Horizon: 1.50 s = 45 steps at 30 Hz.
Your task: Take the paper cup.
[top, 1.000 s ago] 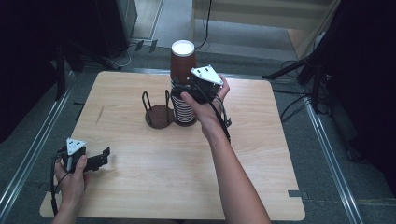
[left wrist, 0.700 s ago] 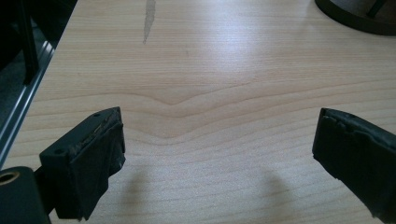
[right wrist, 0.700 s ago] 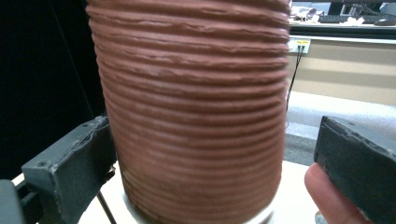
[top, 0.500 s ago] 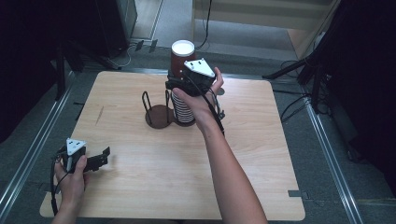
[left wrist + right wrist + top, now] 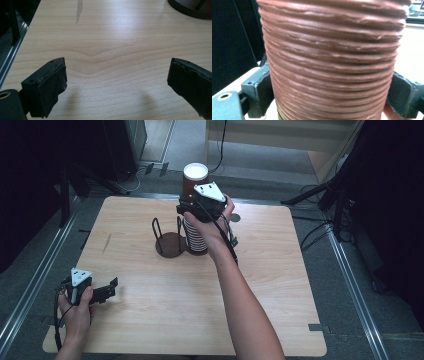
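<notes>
A tall ribbed brown paper cup [image 5: 195, 174] with a white inside stands at the top of a stack of cups [image 5: 196, 239] at the table's far middle. My right gripper [image 5: 191, 210] has one jaw on each side of that cup, and both pads touch its wall. In the right gripper view the cup [image 5: 332, 55] stands between the two pads of my right gripper [image 5: 331, 76]. My left gripper [image 5: 105, 291] rests low over the table's near left, open, with bare wood between the jaws of the left gripper [image 5: 116, 72].
A round dark base with upright wire loops [image 5: 169, 242] stands just left of the stack; its edge [image 5: 192, 8] shows in the left gripper view. The wooden table [image 5: 150, 320] ends at a metal rail [image 5: 30, 285] on the left. Cables lie on the floor behind.
The right hand has shifted left and slightly nearer, bringing its gripper from the cup's right side to around the cup. The left hand has not moved.
</notes>
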Each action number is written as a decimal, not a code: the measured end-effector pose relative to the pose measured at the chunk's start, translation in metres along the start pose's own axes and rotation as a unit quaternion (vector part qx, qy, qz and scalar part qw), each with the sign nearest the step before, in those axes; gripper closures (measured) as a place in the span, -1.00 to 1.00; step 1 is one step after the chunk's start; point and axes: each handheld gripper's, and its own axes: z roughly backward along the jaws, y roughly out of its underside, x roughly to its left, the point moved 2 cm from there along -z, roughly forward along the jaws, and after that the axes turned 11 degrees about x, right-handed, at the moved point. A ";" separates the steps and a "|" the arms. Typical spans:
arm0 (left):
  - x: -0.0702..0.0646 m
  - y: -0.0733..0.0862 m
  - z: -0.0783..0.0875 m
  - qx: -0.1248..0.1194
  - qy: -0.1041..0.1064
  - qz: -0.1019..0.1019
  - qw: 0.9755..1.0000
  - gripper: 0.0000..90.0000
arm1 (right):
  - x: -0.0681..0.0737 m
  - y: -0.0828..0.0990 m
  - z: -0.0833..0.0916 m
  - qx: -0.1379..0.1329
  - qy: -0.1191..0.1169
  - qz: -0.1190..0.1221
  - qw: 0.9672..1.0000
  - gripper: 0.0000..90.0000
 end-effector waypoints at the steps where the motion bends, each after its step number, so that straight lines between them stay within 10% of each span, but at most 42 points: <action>1: 0.000 0.000 0.000 0.000 0.000 0.000 1.000 -0.94 | 0.000 0.000 0.000 0.000 0.001 0.000 1.000 -0.78; 45: 0.003 -0.002 -0.001 -0.010 -0.009 0.026 1.000 -0.95 | -0.009 -0.082 0.048 -0.057 -0.009 -0.028 0.998 -0.76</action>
